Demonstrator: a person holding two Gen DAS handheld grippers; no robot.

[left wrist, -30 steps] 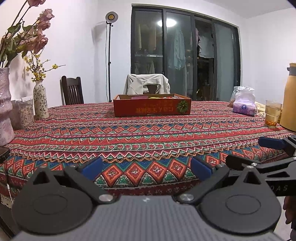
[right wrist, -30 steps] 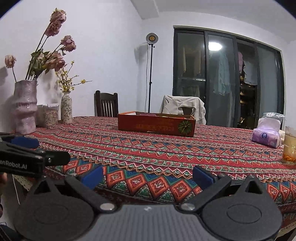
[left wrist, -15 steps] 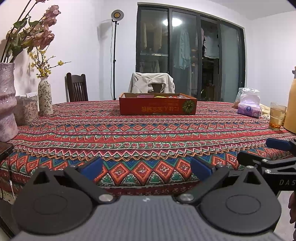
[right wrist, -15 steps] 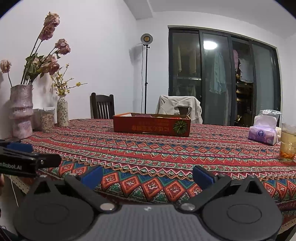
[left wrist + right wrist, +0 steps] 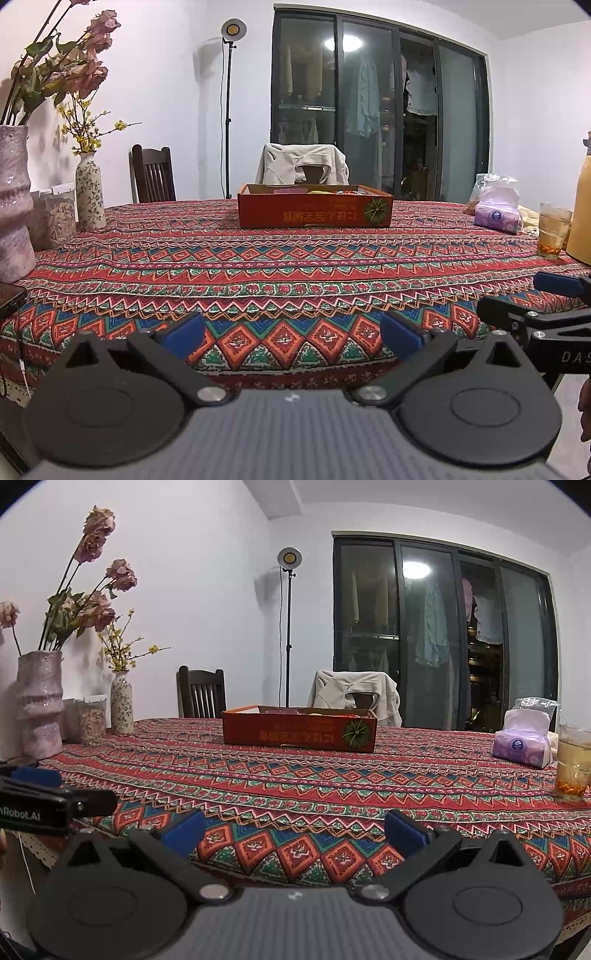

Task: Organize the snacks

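Note:
A shallow red cardboard box point(image 5: 314, 210) point(image 5: 299, 729) stands far back on the patterned tablecloth, with bits of snack packets showing above its rim. My left gripper point(image 5: 291, 336) hangs at the near table edge, open and empty. My right gripper point(image 5: 295, 830) is open and empty too, level with the same edge. Each gripper shows in the other's view: the right gripper point(image 5: 546, 299) at the right, the left gripper point(image 5: 48, 794) at the left. Both are far from the box.
Two vases with flowers point(image 5: 14, 199) point(image 5: 89, 188) and a clear jar point(image 5: 55, 218) stand at the left. A tissue pack point(image 5: 521, 744), a glass of tea point(image 5: 572, 764) and a yellow jug point(image 5: 581, 218) stand at the right. Chairs point(image 5: 153, 177) line the far side.
Both views have dropped and pulled back slightly from the table; the box now looks lower and flatter. Both grippers stayed open.

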